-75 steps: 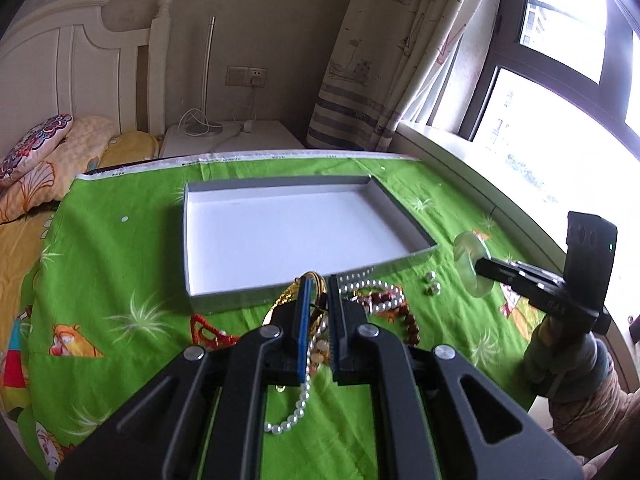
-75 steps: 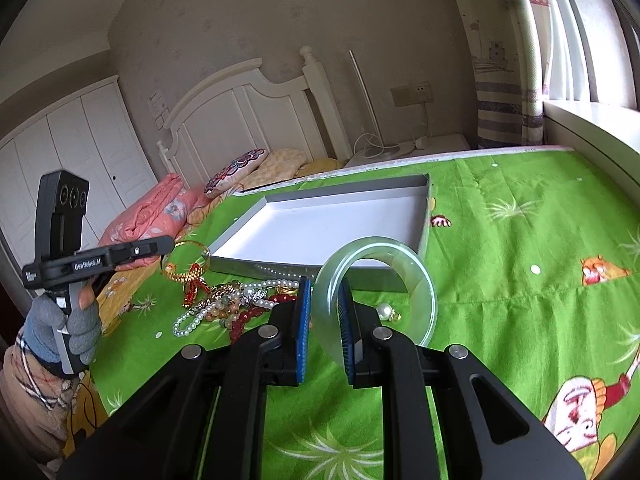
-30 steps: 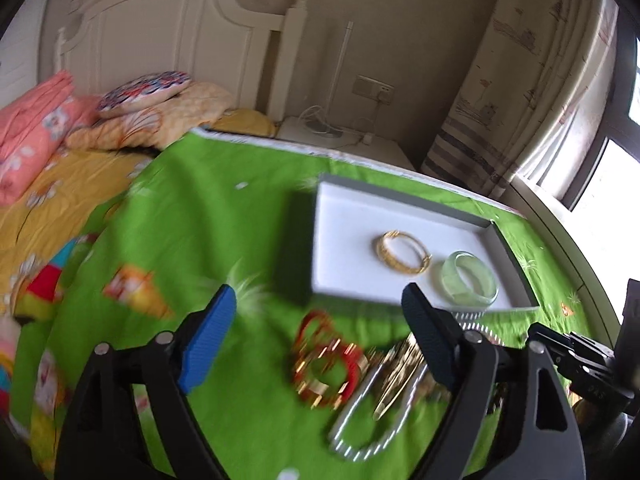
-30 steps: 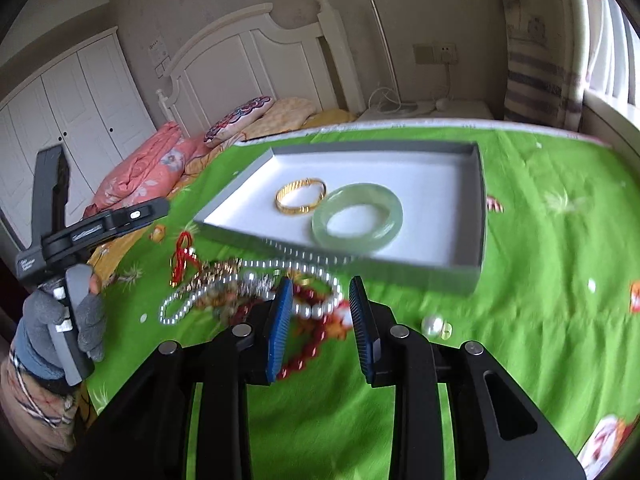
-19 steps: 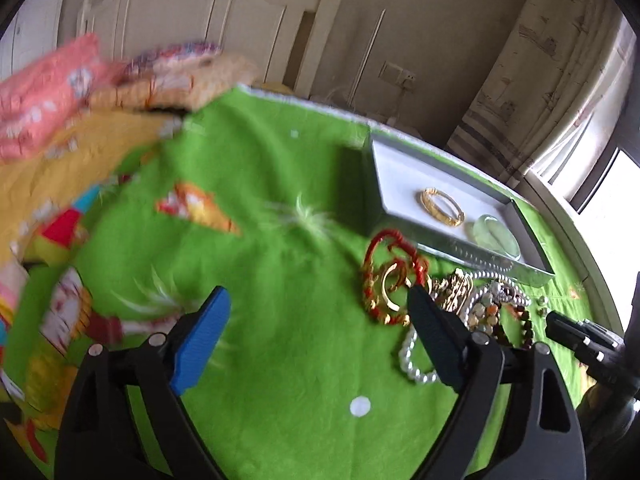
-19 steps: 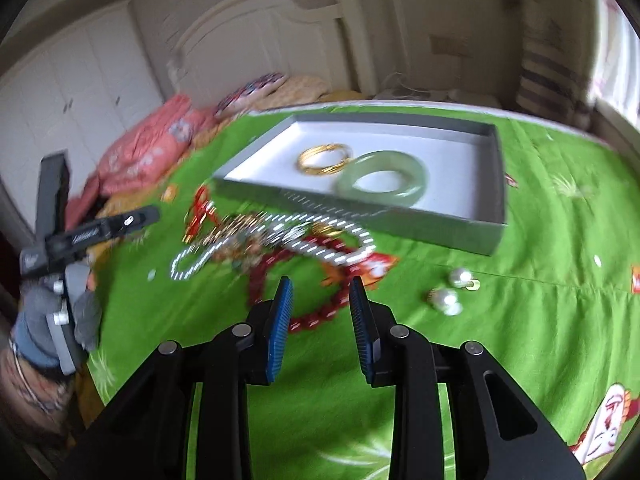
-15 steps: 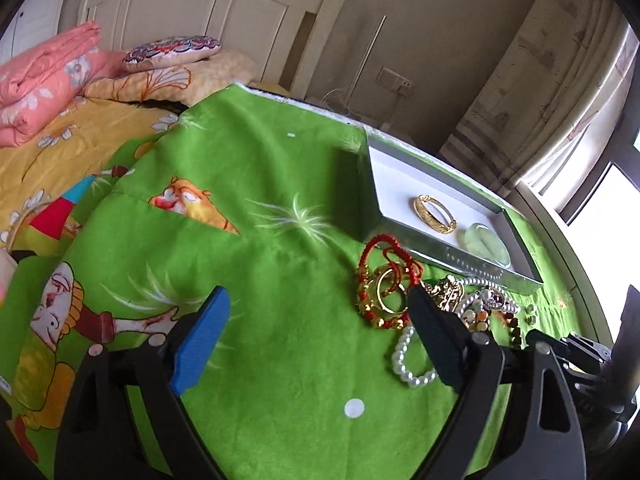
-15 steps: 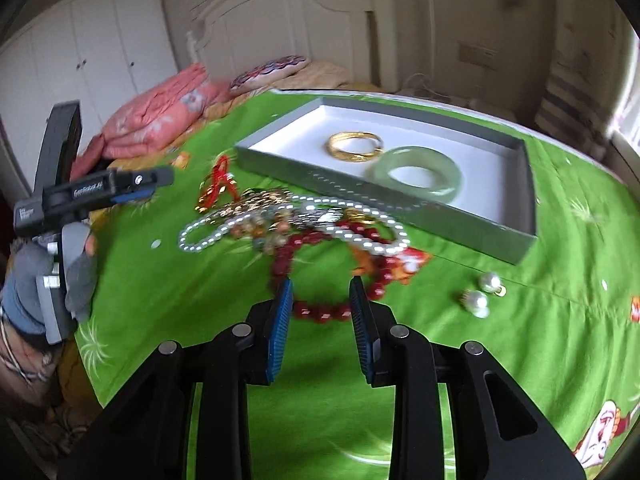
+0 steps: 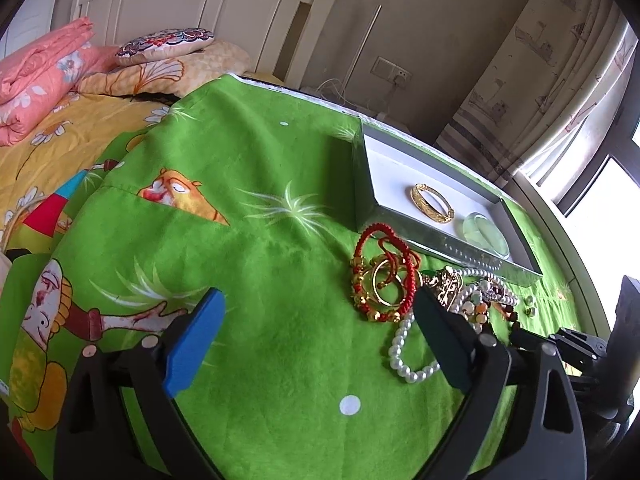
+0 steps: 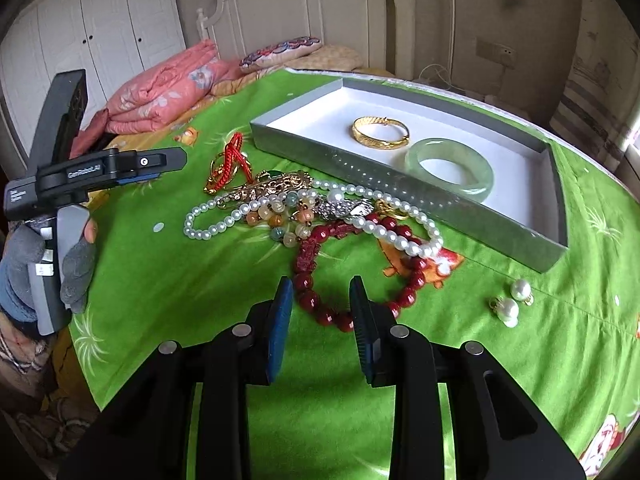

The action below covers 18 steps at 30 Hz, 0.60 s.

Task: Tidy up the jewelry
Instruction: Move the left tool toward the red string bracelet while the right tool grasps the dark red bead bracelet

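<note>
The shallow grey cardboard tray with a white floor [image 10: 460,216] lies on the green cartoon-print bedspread [image 10: 180,280] as the sorting target, and it already holds the gold bangle [image 10: 380,132] and the pale green jade bangle [image 10: 450,170], both flat and side by side. The rest, a white pearl strand [image 10: 280,204], a dark red bead bracelet [image 10: 344,276], a red cord bracelet with gold rings [image 9: 382,276] and two loose pearl earrings [image 10: 510,300], lies heaped just outside the tray's near wall, at about 7 o'clock from it in the right wrist view. The tray's long axis runs from 10 toward 4 o'clock there. The right gripper [image 10: 322,316] hovers over the red beads, tongs narrowly spread and pinching nothing, likely lining up that bracelet. The left gripper [image 9: 316,336] is opening wide, with only bedspread between its tongs
</note>
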### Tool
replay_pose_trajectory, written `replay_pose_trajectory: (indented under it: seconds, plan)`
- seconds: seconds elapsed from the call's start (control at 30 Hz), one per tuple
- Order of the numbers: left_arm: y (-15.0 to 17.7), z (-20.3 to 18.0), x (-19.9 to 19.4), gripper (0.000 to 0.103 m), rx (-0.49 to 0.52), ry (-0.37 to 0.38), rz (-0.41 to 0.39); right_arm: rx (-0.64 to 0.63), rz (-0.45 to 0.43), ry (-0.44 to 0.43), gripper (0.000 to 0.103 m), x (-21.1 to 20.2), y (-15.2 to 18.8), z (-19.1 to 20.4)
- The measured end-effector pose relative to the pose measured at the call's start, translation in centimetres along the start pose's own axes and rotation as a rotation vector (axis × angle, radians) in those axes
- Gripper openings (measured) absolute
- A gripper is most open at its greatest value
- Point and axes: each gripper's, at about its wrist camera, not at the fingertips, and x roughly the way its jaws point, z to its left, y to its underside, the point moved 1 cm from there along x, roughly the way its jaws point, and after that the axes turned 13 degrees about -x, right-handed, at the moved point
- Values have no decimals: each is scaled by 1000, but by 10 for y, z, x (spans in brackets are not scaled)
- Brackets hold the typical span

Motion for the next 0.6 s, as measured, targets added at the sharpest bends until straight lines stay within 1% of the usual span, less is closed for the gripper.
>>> replay_pose_trajectory:
  seconds: [0.1,0.23,0.33,0.4,0.53,0.6]
  plan:
    - [0,0,2,95,0,1,10,-29,32,0,29,12,-8,5]
    - [1,0,4,95,0,-1,18,-80,40,37,28,17,-12,14]
    - [0,0,4,95,-1,-3,17,-90,36,45,15,15,-10,17]
    - [0,1,4,95,-1,-4,17,-78,33,46,14,12,-8,16]
    - [1,1,5,95,0,-4,20,-54,11,22,13,4,-1,15]
    - [2,-1,4,95,14,8,30,-17,-18,-26,13,-4,4,13]
